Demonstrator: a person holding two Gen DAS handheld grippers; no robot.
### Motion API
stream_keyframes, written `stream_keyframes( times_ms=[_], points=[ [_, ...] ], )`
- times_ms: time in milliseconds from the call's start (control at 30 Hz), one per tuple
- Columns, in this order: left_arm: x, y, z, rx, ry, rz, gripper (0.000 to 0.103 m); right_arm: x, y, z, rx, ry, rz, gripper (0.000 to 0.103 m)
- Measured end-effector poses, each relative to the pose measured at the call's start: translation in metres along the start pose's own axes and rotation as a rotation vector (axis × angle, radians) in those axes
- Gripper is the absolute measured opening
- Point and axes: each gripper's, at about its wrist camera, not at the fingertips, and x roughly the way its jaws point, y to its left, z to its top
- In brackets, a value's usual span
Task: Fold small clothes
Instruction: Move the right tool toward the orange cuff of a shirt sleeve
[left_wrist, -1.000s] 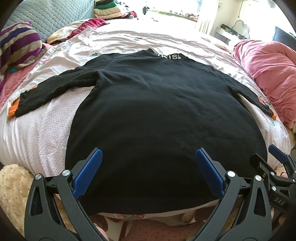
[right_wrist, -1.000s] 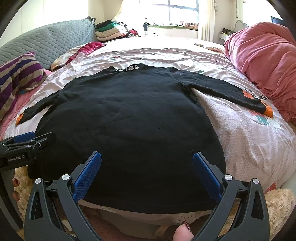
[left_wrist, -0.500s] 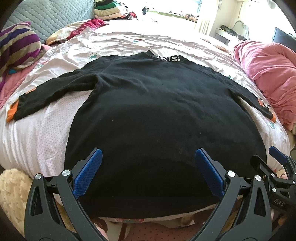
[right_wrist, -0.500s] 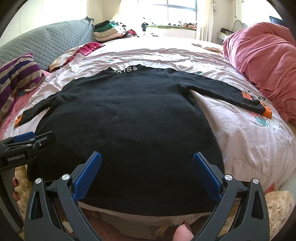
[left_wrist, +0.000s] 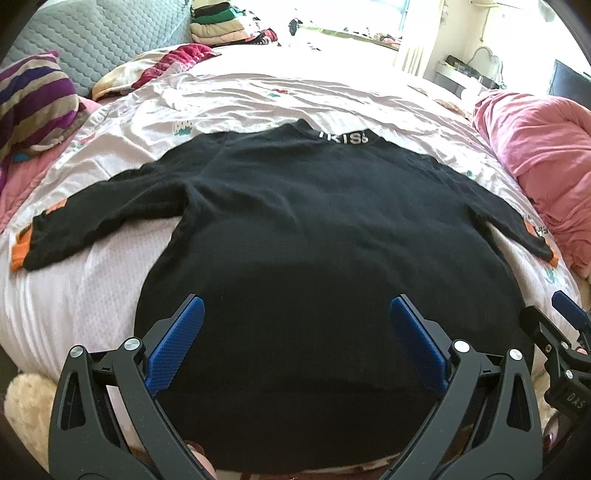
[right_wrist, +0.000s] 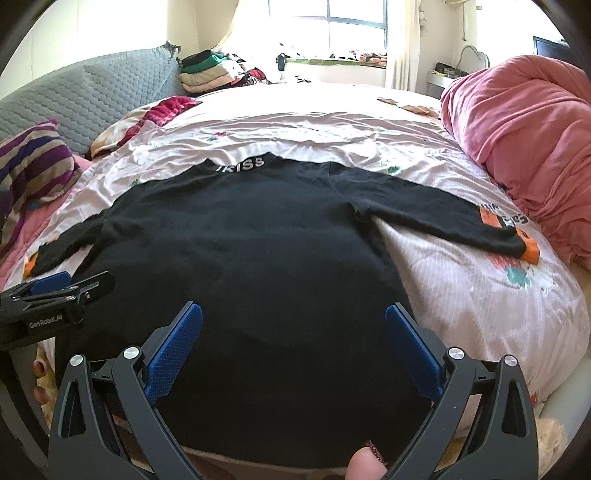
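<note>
Both two-finger grippers with blue ribbed pads hover spread wide and empty over the near hem of a black long-sleeved knit sweater (left_wrist: 314, 236) with white lettering at the collar, the left gripper (left_wrist: 295, 332) toward one side of the hem and the right gripper (right_wrist: 293, 336) toward the other. Laid flat, collar away from the cameras, the garment rests on a pale pink printed bedsheet (right_wrist: 480, 295), its sleeves stretched out to either side and ending in orange-trimmed cuffs (right_wrist: 524, 243). Soft and limp, the knit looks light and likely to sag and drag where unsupported, so a pinch should gather a fold of fabric rather than one thin layer. Sensible holds appear to be the hem corners or a cuff. A rumpled pink quilt (right_wrist: 517, 122) lies beside the right sleeve.
</note>
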Motion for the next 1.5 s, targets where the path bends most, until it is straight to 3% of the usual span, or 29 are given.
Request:
stream_keyframes(
  times_ms=[900,1200,1500],
  points=[
    [0.044,-0.037,0.09,0.013,-0.006,-0.023,0.095,0.055,-0.046,0.112,0.059,-0.042,-0.058,0.099],
    [0.073,-0.063,0.11,0.036,0.027,-0.047,0.095,0.072,-0.098,0.128,0.157,-0.049,-0.119,0.099],
    [0.107,-0.093,0.117,0.083,0.071,-0.056,0.095,0.083,-0.167,0.125,0.349,-0.047,-0.198,0.099]
  ],
)
